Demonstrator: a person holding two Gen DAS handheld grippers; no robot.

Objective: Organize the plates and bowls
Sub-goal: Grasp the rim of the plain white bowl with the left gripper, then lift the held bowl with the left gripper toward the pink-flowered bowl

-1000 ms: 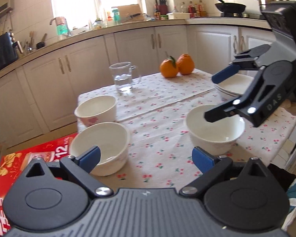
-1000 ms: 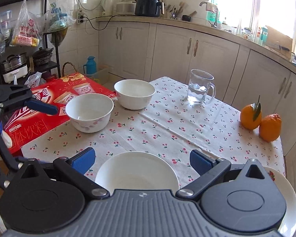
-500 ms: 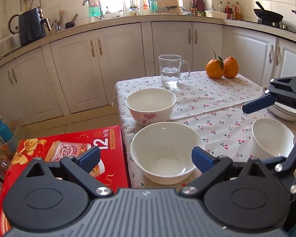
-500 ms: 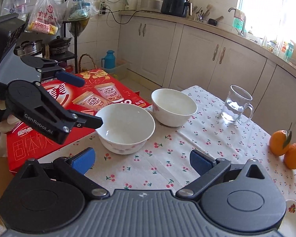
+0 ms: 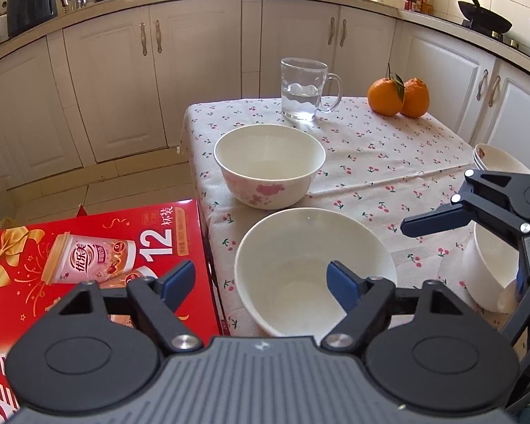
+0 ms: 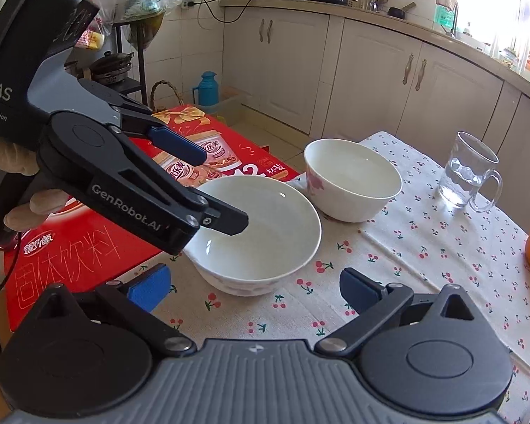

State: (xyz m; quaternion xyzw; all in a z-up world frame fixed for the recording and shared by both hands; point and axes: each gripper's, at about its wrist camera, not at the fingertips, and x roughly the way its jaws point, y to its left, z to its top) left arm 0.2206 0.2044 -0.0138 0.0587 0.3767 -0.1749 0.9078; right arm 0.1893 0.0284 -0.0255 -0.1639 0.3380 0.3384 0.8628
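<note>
Three white bowls stand on the cherry-print tablecloth (image 5: 388,162). The nearest bowl (image 5: 300,265) (image 6: 265,233) sits at the table's left edge. My left gripper (image 5: 261,282) (image 6: 208,183) is closing around its left rim, one finger inside the bowl and the other outside, with a gap still showing at the pads. A bowl with pink flowers (image 5: 268,162) (image 6: 353,180) stands just behind it. My right gripper (image 6: 254,289) (image 5: 463,254) is open and holds nothing; it hovers over the third bowl (image 5: 487,272). A stack of plates (image 5: 494,162) lies at the right edge.
A red drinks box (image 5: 88,258) (image 6: 70,258) lies beside the table's left edge, under the left gripper. A glass mug with water (image 5: 304,88) (image 6: 466,173) and two oranges (image 5: 397,97) stand at the far end. White cabinets ring the room.
Both grippers have swung toward the table's left end. The left gripper's jaws have narrowed, and its right finger now sits inside the near bowl. The third bowl has left the right wrist view.
</note>
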